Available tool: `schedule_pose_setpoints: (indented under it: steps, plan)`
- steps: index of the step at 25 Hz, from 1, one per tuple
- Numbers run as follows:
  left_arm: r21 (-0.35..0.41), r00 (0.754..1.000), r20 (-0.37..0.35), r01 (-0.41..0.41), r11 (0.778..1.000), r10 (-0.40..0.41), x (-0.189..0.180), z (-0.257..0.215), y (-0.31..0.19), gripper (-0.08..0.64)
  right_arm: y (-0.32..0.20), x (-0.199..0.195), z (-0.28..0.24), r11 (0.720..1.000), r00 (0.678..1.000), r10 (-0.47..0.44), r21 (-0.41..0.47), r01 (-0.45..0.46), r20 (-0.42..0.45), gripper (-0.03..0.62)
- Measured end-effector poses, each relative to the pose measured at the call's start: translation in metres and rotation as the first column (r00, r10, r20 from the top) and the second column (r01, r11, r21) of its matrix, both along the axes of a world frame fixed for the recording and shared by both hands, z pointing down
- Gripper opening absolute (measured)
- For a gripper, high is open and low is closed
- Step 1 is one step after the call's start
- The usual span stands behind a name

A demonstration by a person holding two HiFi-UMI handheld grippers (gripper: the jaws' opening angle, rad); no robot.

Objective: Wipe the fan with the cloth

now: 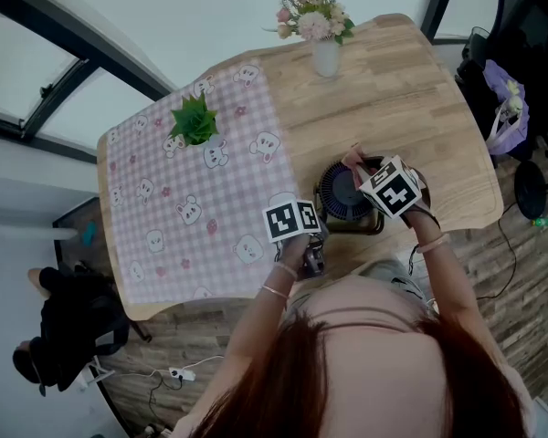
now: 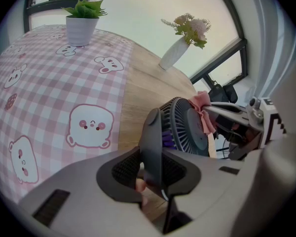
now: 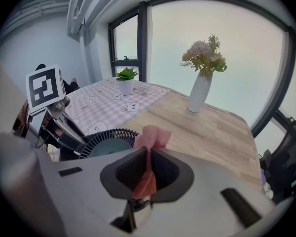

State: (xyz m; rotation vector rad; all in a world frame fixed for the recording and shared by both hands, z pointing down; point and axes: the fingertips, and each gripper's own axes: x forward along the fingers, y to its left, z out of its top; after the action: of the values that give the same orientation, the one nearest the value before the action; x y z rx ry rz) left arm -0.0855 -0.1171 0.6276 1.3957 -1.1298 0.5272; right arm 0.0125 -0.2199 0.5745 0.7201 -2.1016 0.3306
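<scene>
Pink cloth (image 3: 150, 137), soft and limp, sits pinched in the right tool (image 3: 147, 172) at the fan (image 2: 185, 125); left tool (image 2: 152, 164) clamps its stiff frame, probably light, on the wooden surface (image 1: 393, 89).

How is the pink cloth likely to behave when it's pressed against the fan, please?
Probably floppy: the cloth bunches and folds above the right gripper pinching it. It looks thin and light, so likely conforms to the fan grille. The left gripper clamping the fan's frame should limit sliding.
</scene>
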Motion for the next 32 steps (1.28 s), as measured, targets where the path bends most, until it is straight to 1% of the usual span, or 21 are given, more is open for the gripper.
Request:
schedule_pose_setpoints:
  steps: [5, 9, 15, 19, 23, 28, 32]
  plan:
    - [0.002, 1.0, 0.001, -0.002, 1.0, 0.002, 0.0, 0.0, 0.0, 0.095, -0.002, 0.002, -0.016, 0.999, 1.0, 0.015, 0.034, -0.016, 0.025, 0.026]
    - [-0.001, 1.0, -0.004, -0.006, 1.0, 0.006, 0.0, 0.001, 0.0, 0.095, -0.002, -0.001, -0.028, 0.998, 0.999, 0.006, 0.062, -0.009, 0.045, 0.026]
    - [0.0, 1.0, -0.004, -0.008, 1.0, 0.008, 0.001, 0.0, 0.001, 0.095, 0.012, -0.016, -0.034, 0.998, 0.994, -0.024, 0.054, 0.019, 0.103, 0.026]
    - [-0.003, 1.0, -0.006, -0.01, 1.0, 0.01, 0.001, -0.001, 0.0, 0.095, 0.02, -0.024, -0.031, 0.997, 0.994, -0.062, 0.049, 0.058, 0.088, 0.026]
    - [-0.004, 1.0, -0.002, -0.011, 1.0, 0.011, 0.001, 0.0, 0.001, 0.095, 0.028, -0.026, -0.018, 0.998, 0.995, -0.058, 0.015, 0.057, 0.08, 0.026]
    - [-0.007, 1.0, -0.005, -0.01, 1.0, 0.01, 0.001, 0.0, 0.0, 0.095, 0.027, -0.023, -0.006, 0.998, 0.997, -0.061, 0.017, 0.06, 0.046, 0.026]
    - [-0.01, 1.0, -0.004, -0.008, 1.0, 0.007, 0.0, 0.0, 0.001, 0.095, 0.027, -0.021, -0.004, 0.999, 0.998, -0.048, 0.014, 0.047, 0.045, 0.026]
